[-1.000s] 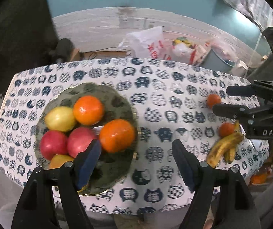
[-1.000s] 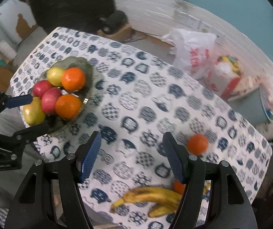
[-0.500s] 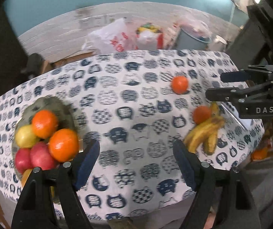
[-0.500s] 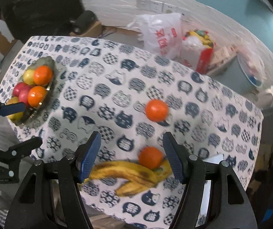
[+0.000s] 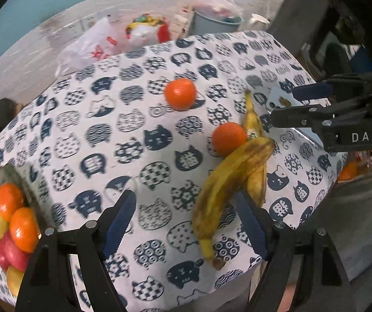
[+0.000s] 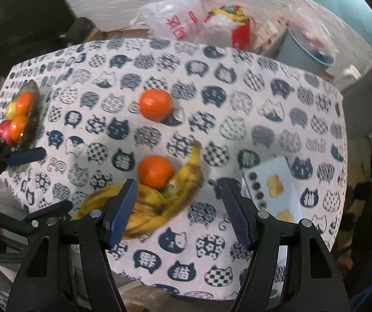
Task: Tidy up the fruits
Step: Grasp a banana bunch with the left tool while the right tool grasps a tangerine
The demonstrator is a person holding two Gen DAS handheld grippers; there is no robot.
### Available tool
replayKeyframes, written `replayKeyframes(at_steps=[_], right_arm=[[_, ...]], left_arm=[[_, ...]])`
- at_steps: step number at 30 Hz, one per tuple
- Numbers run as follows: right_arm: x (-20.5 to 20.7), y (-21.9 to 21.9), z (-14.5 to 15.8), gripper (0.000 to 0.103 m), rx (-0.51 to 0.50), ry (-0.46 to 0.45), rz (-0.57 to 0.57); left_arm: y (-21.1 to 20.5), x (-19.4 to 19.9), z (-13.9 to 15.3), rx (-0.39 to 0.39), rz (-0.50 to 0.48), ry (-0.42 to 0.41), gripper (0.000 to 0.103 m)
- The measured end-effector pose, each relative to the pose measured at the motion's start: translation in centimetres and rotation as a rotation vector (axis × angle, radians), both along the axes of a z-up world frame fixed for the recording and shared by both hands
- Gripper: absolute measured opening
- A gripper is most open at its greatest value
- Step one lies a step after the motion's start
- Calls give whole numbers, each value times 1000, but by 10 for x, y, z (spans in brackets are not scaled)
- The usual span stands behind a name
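A bunch of spotted bananas lies near the table's front right, with one orange touching it and another orange farther back. A green plate at the left holds oranges, apples and yellow fruit. My left gripper is open and empty, just above the near end of the bananas. My right gripper is open and empty over the bananas; it also shows in the left wrist view.
The table wears a cat-print cloth. A light blue card lies at the right edge. Plastic bags and a grey bin stand on the floor behind the table.
Both grippers have swung from the plate side toward the right, over the bananas and oranges. The plate has slid to the left edge of both views. Both jaws stay open.
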State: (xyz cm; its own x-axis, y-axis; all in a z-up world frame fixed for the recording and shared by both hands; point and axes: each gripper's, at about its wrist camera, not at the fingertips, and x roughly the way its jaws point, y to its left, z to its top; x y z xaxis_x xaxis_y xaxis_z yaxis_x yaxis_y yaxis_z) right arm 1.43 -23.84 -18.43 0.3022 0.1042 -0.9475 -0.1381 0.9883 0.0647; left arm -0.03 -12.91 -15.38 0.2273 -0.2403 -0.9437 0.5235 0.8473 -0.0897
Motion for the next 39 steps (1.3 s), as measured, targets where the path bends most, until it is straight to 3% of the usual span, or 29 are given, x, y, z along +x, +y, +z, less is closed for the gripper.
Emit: replayKeyframes(at_steps=[10, 22, 33, 35, 39], right_arm=[[-12, -22, -25, 68, 30, 54, -63], [-7, -30, -31, 68, 47, 65, -79], [-2, -38, -37, 68, 47, 70, -107], [-2, -40, -36, 68, 48, 70, -111], [-2, -40, -36, 68, 47, 70, -113]], left_arm=[[-36, 1, -29, 63, -137, 23, 80], [-51, 7, -62, 113, -194, 76, 80], [-63, 22, -69, 47, -208, 101, 80], [-65, 24, -71, 23, -218, 114, 74], [-70, 24, -73, -27, -238, 163, 48]])
